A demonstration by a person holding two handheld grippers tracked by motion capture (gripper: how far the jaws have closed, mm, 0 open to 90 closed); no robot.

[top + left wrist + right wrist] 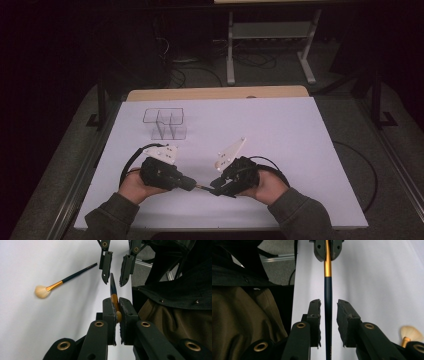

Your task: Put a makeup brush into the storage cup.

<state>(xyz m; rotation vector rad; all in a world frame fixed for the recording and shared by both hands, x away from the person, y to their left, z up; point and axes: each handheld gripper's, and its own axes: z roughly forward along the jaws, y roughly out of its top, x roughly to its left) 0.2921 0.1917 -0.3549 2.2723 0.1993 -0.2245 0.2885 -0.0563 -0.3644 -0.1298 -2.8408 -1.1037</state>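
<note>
Left gripper (117, 307) clamped on a slim makeup brush with dark blue handle and gold ferrule (113, 290), fingers (109, 312) pressed together on the gold ferrule. Handle pointing straight out from between those fingers toward the right gripper (115, 277), its dark tip reaching just into the gap there. Seen in the right gripper view, the same brush (328, 305) running lengthwise down the middle of the gap of the right gripper (328, 312), fingers (314, 320) standing apart on either side, a sliver of white visible between handle and each pad; touching not evident. Far end of the brush pinched in the left gripper (328, 250) at the top of that view.

In the high view, left gripper (192, 185) and right gripper (214, 190) nose to nose above the near part of the white-topped desk (280, 130), the brush (202, 187) bridging the short space between them, held off the surface.

A second brush, fan-shaped pale bristles with gold ferrule and dark handle (62, 281), lying flat on the desk (30, 322) well off to the side of the left fingers. A clear plastic compartmented organiser (166, 123) standing farther back on the desk, beyond the left gripper.
</note>
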